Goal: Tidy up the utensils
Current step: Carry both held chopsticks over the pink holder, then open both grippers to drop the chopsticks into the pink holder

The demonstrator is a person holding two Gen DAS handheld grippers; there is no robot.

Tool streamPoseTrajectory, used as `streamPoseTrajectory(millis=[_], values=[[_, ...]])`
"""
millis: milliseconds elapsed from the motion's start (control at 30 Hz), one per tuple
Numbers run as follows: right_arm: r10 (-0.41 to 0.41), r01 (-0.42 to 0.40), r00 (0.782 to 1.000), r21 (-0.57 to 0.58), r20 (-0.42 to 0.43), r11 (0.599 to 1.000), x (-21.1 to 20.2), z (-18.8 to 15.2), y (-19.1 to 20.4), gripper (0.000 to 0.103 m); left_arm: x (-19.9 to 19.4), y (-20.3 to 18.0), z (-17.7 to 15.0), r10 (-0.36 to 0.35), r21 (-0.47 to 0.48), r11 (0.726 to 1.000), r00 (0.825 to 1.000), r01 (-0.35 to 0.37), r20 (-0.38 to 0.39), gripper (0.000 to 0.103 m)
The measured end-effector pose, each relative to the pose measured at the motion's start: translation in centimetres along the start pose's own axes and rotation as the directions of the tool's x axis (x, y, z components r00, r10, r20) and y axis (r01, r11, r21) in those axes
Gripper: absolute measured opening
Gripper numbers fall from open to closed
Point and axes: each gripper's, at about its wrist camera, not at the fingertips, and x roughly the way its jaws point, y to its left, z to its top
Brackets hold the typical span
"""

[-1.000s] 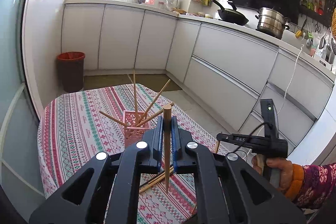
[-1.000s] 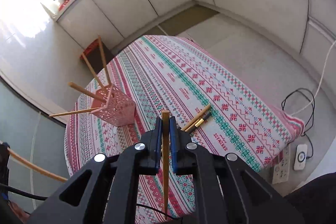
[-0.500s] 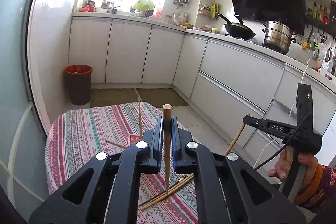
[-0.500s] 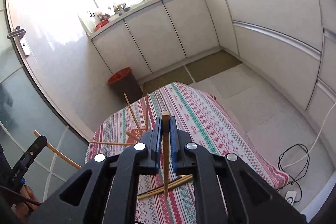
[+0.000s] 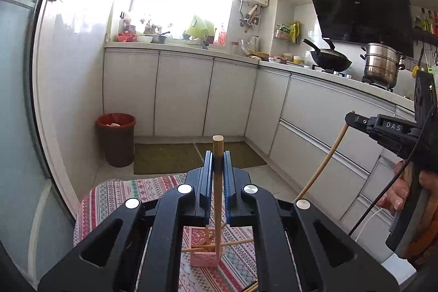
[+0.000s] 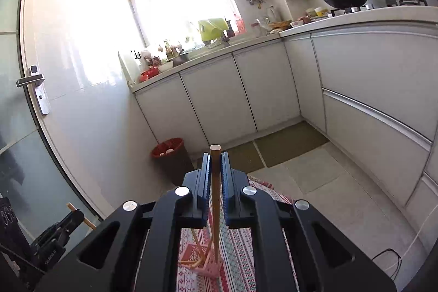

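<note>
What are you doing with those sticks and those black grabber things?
A person is tidying chopsticks into a pink holder on the patterned tablecloth. The left gripper is shut on one wooden chopstick, held upright above the holder. The right gripper is shut on another chopstick, also upright over the table. A few chopsticks already stick out of the holder at angles, and a couple more lie on the cloth waiting to be picked up.
</note>
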Motion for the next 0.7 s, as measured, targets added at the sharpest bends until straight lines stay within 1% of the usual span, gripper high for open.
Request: streamPoseTrajectory(millis=[100, 200, 300, 400, 500, 700], values=[[0.019, -0.019, 1.0, -0.019, 0.013, 1.0, 1.4, 0.6, 1.0, 0.008, 1.9, 0.6, 0.2, 0.011, -0.012, 1.0, 1.0, -0.011, -0.002, 0.006], [0.039, -0.039, 0.999, -0.026, 0.002, 0.999, 3.0, 0.4, 1.8, 0.008, 3.9, 1.2, -0.1, 0.042, -0.018, 0.999, 0.999, -0.042, 0.0, 0.006], [0.05, -0.05, 0.999, -0.033, -0.016, 0.998, 4.6, -0.7, 2.2, 0.008, 5.9, 1.8, -1.4, 0.066, -0.023, 0.998, 0.998, -0.066, -0.018, 0.007], [0.058, -0.06, 0.998, -0.035, -0.04, 0.998, 6.1, -1.7, 2.5, 0.008, 7.8, 2.3, -3.2, 0.092, -0.035, 0.995, 0.994, -0.094, -0.064, 0.008], [0.06, -0.063, 0.996, -0.042, -0.065, 0.997, 7.3, -2.6, 2.8, 0.008, 7.9, 3.3, -4.4, 0.096, -0.096, 0.99, 0.992, -0.104, -0.085, 0.008], [0.062, -0.067, 0.994, -0.057, -0.084, 0.996, 8.5, -3.5, 3.5, 0.008, 5.6, 5.5, -4.3, 0.111, -0.199, 0.973, 0.993, -0.116, -0.037, 0.013]])
